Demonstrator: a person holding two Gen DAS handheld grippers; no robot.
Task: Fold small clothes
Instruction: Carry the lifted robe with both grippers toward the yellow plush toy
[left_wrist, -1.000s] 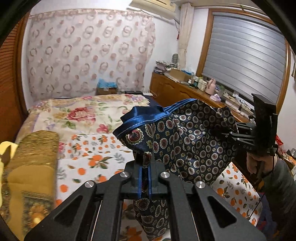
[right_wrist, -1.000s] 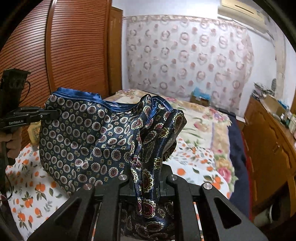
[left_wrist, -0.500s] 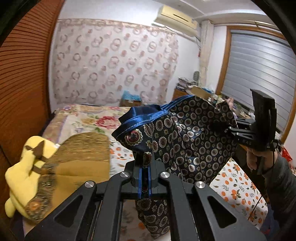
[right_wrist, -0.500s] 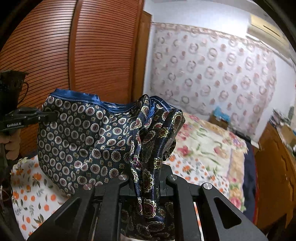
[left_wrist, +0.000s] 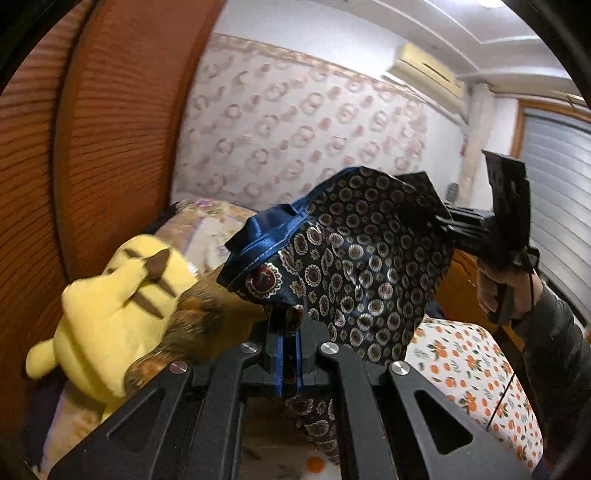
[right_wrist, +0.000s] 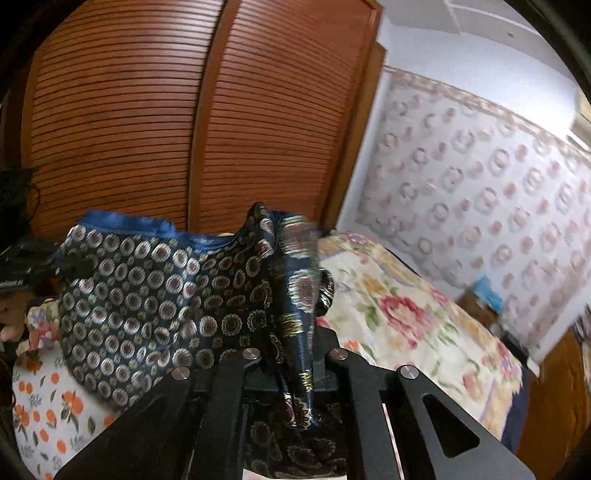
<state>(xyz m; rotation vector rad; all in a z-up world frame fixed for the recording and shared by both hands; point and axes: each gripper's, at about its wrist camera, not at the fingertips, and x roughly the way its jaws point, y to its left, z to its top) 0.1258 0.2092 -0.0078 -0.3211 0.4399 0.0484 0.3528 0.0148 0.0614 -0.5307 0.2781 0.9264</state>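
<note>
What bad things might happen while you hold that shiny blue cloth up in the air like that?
The shiny patterned cloth looks slippery. The left gripper and right gripper each pinch only a thin bunched bit, so a corner might slide out and drop onto the bed. The yellow plush toy sits close beside the cloth in the left view, so a swing could bump it. The cloth hangs crumpled, so the fold may come out crooked.

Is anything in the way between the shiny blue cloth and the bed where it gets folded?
Partly. The blue patterned cloth hangs in the air, pinched by the left gripper and the right gripper. A yellow plush toy lies at the left; the orange-print sheet looks free.
</note>
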